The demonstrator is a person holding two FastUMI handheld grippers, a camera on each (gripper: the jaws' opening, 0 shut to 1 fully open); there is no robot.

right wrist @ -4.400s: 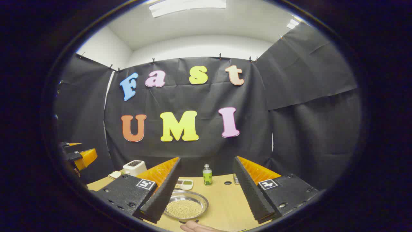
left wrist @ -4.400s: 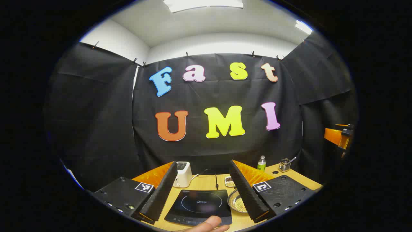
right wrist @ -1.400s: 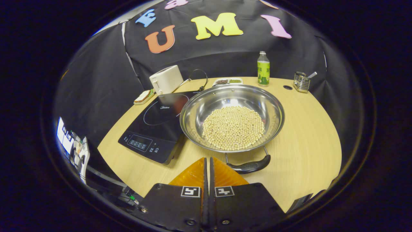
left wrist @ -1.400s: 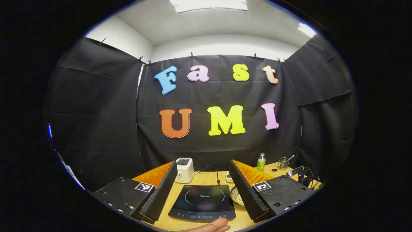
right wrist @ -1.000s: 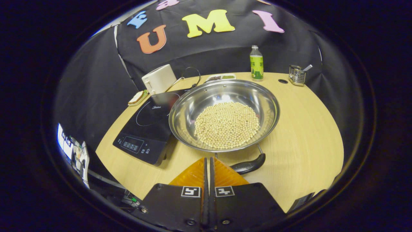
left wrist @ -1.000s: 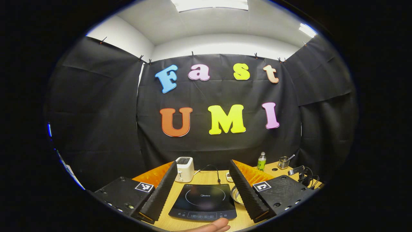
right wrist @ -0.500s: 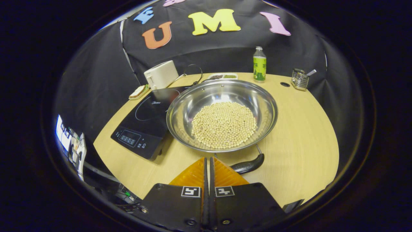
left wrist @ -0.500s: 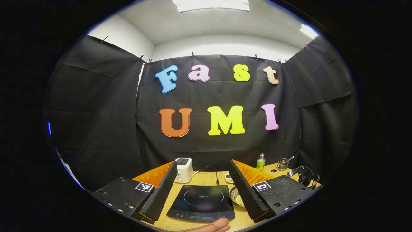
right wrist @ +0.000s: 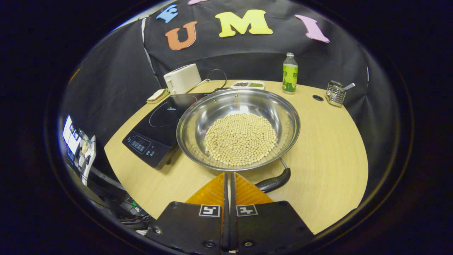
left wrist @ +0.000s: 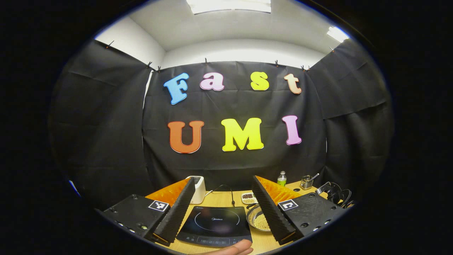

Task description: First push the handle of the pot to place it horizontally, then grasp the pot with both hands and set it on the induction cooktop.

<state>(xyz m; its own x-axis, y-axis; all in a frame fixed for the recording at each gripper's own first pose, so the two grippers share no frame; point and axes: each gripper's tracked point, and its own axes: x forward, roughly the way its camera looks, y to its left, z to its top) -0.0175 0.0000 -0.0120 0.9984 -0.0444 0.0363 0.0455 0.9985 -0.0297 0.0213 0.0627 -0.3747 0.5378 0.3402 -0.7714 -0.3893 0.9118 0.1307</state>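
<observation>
A wide steel pot (right wrist: 238, 129) holding pale round beans sits on the wooden table (right wrist: 329, 152), right of the black induction cooktop (right wrist: 161, 125). Its black handle (right wrist: 273, 182) points toward me, slanting to the right. My right gripper (right wrist: 228, 174) is shut, its tip just left of the handle's near part, close to the pot's rim. In the left gripper view my left gripper (left wrist: 223, 203) stands open above the cooktop (left wrist: 214, 226), and the pot (left wrist: 257, 219) peeks out beside its right finger.
A white toaster (right wrist: 182, 78), a green bottle (right wrist: 290, 74), a small dish of spices (right wrist: 247, 84) and a wire holder (right wrist: 334, 93) line the table's back edge. A sandwich plate (right wrist: 157, 95) lies left of the cooktop. A fingertip (left wrist: 233, 248) shows at the bottom of the left gripper view.
The right gripper dropped from facing the wall to the pot and shut. Over the last second the handle's end swung rightward beside its tip. The left gripper's view drifted slightly.
</observation>
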